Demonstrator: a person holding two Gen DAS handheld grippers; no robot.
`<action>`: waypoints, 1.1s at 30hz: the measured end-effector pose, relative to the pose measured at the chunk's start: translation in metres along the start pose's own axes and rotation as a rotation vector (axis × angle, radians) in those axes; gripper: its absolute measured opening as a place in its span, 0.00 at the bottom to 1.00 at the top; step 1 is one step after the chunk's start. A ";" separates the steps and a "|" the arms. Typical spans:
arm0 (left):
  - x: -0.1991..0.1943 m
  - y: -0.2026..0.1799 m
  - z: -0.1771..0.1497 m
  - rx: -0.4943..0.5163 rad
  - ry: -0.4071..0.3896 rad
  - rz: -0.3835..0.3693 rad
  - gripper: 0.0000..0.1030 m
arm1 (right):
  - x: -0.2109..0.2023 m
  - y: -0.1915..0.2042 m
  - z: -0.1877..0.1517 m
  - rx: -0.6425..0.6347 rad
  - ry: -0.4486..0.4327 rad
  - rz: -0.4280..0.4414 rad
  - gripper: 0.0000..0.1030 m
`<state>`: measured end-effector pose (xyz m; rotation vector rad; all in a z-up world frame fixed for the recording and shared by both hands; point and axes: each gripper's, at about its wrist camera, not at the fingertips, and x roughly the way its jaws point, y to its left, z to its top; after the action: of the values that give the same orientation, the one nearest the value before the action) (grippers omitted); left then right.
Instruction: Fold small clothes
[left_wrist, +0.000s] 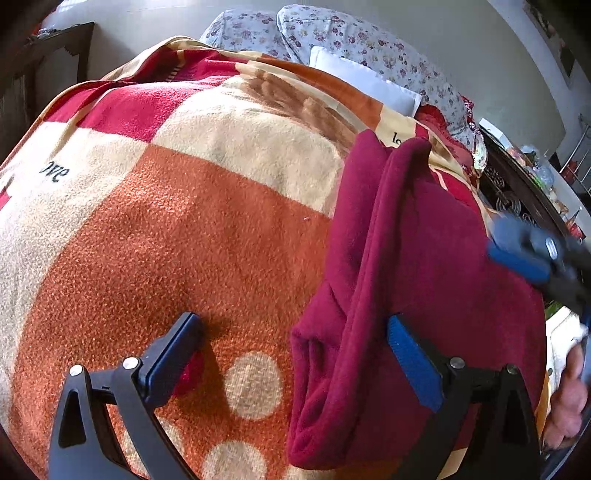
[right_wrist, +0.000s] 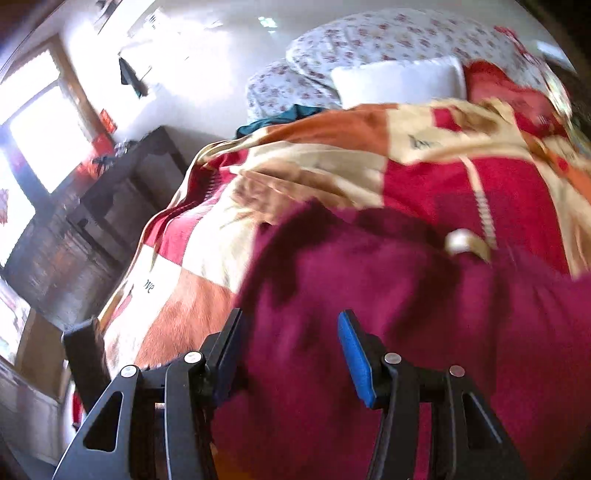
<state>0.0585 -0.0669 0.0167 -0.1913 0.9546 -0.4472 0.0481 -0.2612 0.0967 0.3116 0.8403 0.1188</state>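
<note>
A maroon fleece garment (left_wrist: 413, 266) lies bunched and partly folded on the patterned blanket (left_wrist: 192, 229). My left gripper (left_wrist: 295, 332) is open just above the bed, its right finger against the garment's left fold, its left finger over bare blanket. The right gripper (left_wrist: 532, 258) shows blurred at the garment's far right edge. In the right wrist view the garment (right_wrist: 388, 295) fills the lower middle, and my right gripper (right_wrist: 291, 332) is open right over it, holding nothing. A small white tag or button (right_wrist: 460, 240) sits on the garment.
Floral pillows (left_wrist: 332, 40) and a white pillow (left_wrist: 365, 81) lie at the bed's head. A dark wooden cabinet (right_wrist: 110, 199) stands left of the bed by a bright window. A cluttered dark shelf (left_wrist: 524, 192) is on the right.
</note>
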 end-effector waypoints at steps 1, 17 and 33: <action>0.000 0.000 0.000 0.001 -0.002 -0.003 0.98 | 0.006 0.009 0.006 -0.041 -0.002 -0.024 0.54; 0.001 0.016 0.009 -0.050 0.002 -0.124 1.00 | 0.078 0.040 0.047 -0.049 0.061 -0.132 0.48; 0.000 0.027 0.010 -0.063 0.009 -0.166 1.00 | 0.110 0.068 0.048 -0.295 0.219 -0.348 0.35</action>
<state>0.0744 -0.0428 0.0129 -0.3275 0.9663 -0.5710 0.1585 -0.1831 0.0693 -0.1290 1.0667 -0.0498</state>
